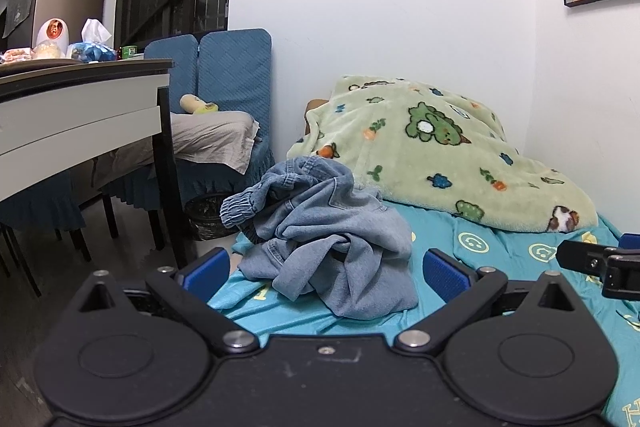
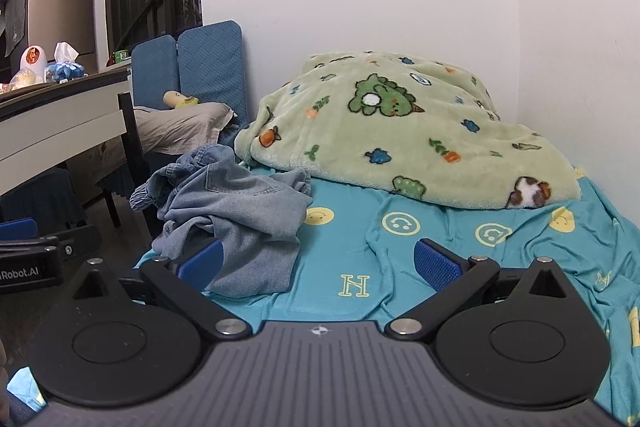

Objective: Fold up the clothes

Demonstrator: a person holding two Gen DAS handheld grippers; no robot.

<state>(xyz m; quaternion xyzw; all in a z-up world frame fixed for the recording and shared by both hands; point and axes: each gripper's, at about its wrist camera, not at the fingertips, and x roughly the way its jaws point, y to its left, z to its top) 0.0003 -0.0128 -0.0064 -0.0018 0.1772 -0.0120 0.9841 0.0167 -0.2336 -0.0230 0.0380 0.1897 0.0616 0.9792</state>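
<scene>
A crumpled light-blue denim garment (image 1: 320, 227) lies in a heap on the teal bed sheet (image 1: 500, 259), near the bed's left edge. My left gripper (image 1: 326, 269) stands open just in front of the heap, its blue pads (image 1: 444, 269) apart and off the cloth. In the right wrist view the same garment (image 2: 232, 215) sits to the left. My right gripper (image 2: 318, 261) is open over the bare sheet (image 2: 360, 255), with its left pad (image 2: 200, 263) close to the garment's near edge. Each gripper's tip shows at the side of the other's view.
A green fleece blanket (image 1: 440, 155) with cartoon prints is bunched at the head of the bed against the white wall. A table (image 1: 80, 107) with clutter, blue-covered chairs (image 1: 224, 79) and a bin (image 1: 206, 217) stand left of the bed.
</scene>
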